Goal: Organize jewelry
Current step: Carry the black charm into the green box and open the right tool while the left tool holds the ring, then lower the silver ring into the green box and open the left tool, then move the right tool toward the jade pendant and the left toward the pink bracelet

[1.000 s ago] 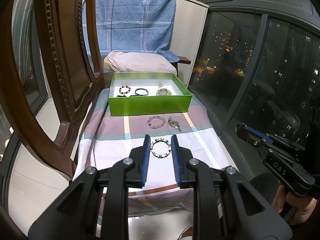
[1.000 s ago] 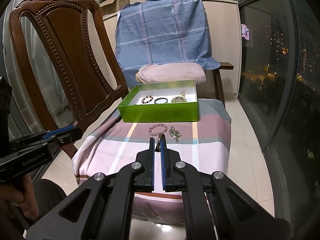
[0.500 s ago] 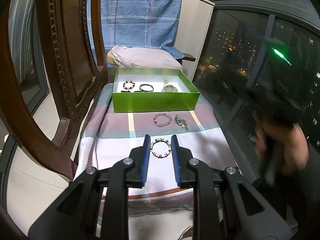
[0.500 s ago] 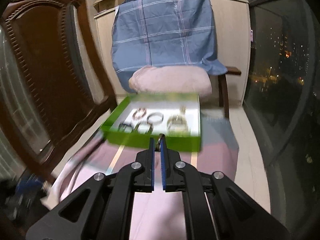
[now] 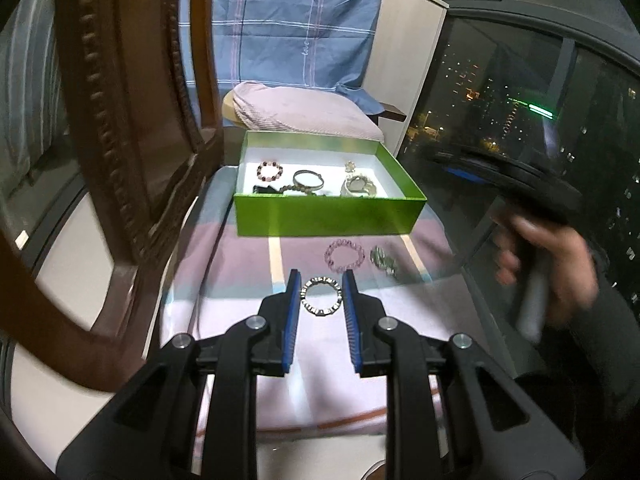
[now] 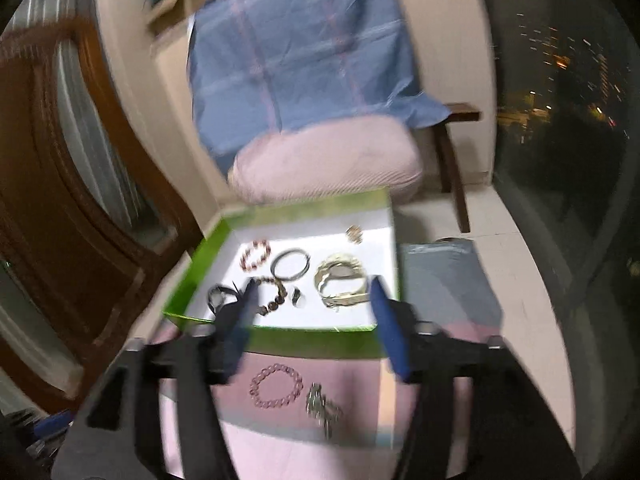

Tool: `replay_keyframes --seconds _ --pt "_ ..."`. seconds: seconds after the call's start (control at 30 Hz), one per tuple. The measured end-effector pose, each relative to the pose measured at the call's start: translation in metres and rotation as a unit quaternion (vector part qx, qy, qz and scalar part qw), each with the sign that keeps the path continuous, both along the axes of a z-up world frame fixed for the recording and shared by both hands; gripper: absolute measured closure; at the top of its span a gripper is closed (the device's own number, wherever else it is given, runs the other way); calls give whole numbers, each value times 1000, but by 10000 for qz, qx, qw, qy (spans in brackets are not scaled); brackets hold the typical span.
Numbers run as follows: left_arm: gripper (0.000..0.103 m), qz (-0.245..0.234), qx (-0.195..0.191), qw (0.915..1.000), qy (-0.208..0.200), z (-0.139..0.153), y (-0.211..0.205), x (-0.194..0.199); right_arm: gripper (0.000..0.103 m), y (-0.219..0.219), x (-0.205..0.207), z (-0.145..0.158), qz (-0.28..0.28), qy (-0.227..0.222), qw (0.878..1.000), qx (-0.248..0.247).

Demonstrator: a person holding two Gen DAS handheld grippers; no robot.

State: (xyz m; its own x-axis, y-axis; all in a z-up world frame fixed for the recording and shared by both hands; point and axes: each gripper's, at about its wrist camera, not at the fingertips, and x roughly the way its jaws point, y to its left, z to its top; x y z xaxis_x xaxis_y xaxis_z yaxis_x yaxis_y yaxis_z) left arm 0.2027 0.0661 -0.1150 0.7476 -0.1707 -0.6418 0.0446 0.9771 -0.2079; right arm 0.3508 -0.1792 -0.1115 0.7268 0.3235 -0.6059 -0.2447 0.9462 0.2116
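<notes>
Left wrist view
Left gripper (image 5: 321, 294): jaws spread, blue ribbed pads flanking a round silver-linked bracelet (image 5: 321, 295) lying flat on striped cloth (image 5: 240, 264); contact cannot be told.
Green box (image 5: 326, 218): glossy card, rectangular, long axis 9-to-3, at 12 o'clock.
Pink bead bracelet (image 5: 344, 255): at 1 o'clock.

Right wrist view
Right gripper (image 6: 312, 306): jaws just opened wide, pinching nothing, over the box's near wall.
Box contents: bangle (image 6: 291, 263), beads, blurred.
Writing: none legible.

Open box top (image 6: 280, 336); chair (image 5: 132, 128) left.
</notes>
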Motion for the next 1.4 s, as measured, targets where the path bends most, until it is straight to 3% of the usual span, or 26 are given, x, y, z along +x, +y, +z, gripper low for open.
replay_keyframes --seconds 0.1,0.27,0.47,0.5,0.53,0.57,0.6,0.63,0.7,0.83,0.93,1.03,1.13,1.4 --pt "82 -67 -50 10000 21 0 -3 26 37 -31 -48 4 -131 -22 9993 356" --pt "82 -255 10 9995 166 -3 -16 92 37 -58 -122 -10 -169 169 9990 385" --pt "82 -433 -22 9987 285 5 -35 183 37 -76 -156 -16 -300 407 9982 312" --pt "75 -493 -6 9982 341 5 -37 191 37 -78 -156 -14 -319 392 9982 321" --pt "53 -466 106 9980 411 3 -38 198 37 -80 -158 -10 -334 343 9983 344" --pt "41 -304 261 9983 433 3 -36 201 37 -81 -158 -8 -344 306 9983 355" --pt "30 -167 307 9986 395 5 -32 198 37 -81 -159 -2 -351 222 9984 380" --pt "26 -84 210 9993 300 8 -25 190 37 -82 -161 1 -344 160 9985 389" --pt "20 -124 -48 9997 218 14 -10 163 37 -83 -164 6 -347 50 9987 369" --pt "13 50 -205 9997 -130 25 19 89 37 -78 -168 12 -293 -72 9990 339" --pt "11 322 -90 9987 -379 23 31 24 37 -67 -171 13 -218 -154 9994 200" --pt "11 521 83 9980 -346 14 31 -25 37 -53 -173 11 -86 -89 9997 200" --pt "11 618 -20 9978 -246 4 27 -60 37 -34 -182 10 14 -90 9999 67" --pt "11 558 300 9980 -50 -1 1 -84 35 -6 -208 7 117 -114 9995 -258"
